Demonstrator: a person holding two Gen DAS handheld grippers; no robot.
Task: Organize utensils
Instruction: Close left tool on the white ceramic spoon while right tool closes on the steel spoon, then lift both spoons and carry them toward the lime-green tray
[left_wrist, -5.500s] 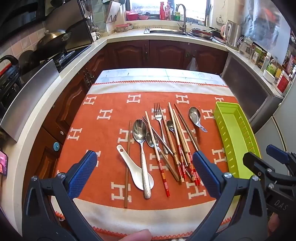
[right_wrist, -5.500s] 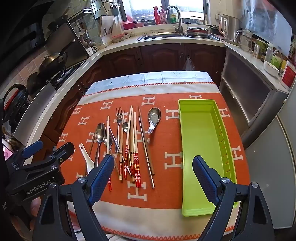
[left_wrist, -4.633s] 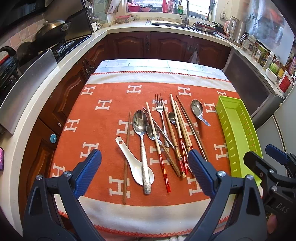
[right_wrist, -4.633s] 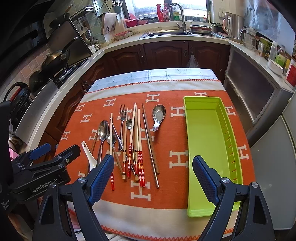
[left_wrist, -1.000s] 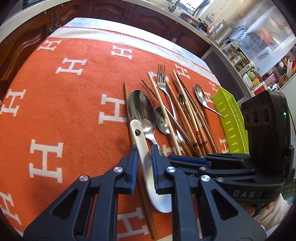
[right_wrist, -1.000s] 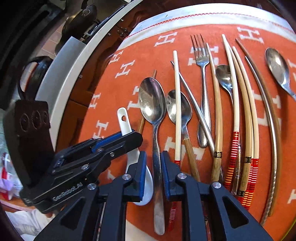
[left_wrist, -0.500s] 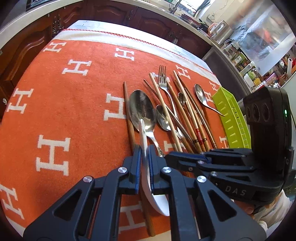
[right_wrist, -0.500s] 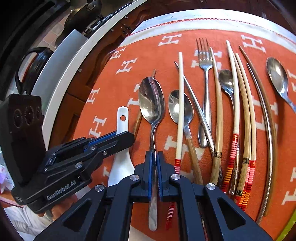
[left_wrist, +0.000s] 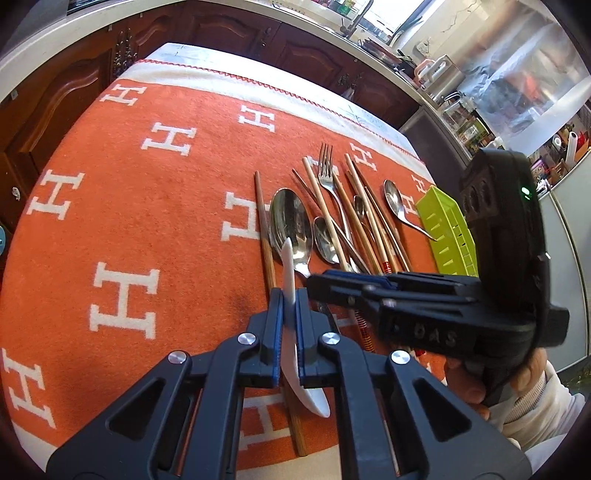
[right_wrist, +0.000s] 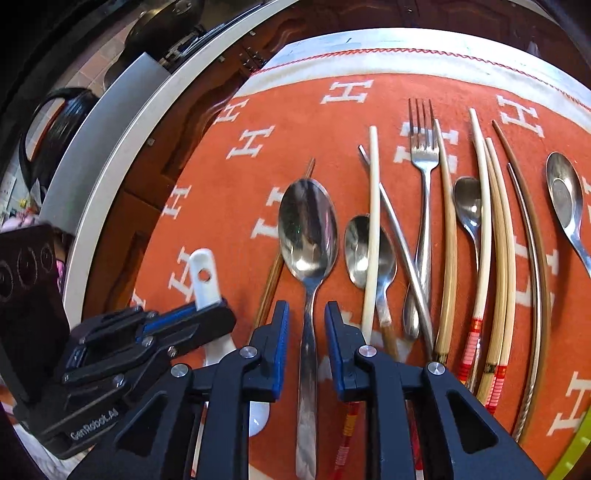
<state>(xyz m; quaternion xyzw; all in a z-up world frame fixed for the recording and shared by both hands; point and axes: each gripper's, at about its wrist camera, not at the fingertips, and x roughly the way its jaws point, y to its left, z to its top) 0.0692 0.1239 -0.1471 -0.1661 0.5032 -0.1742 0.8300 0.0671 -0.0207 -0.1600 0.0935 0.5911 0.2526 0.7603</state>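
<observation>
Half a second back, pinched tight on the large steel spoon's handle; now parted, right gripper straddling that handle with a gap on each side. Large steel spoon flat on the orange blanket, bowl away from the camera, near the blanket's near edge. Left gripper pressed together on the white ceramic spoon, turned on edge and raised off the cloth, bowl end hanging toward the near edge. Beside the big spoon, a brown chopstick on its left; to its right a smaller spoon, a fork, pale and red-banded chopsticks, and another spoon toward the right edge. Green tray at the blanket's right edge, only partly in view. White border with red stitching along the far edge. Around the table, dark wooden cabinets, pale counter, sink tap and window at the far side.
</observation>
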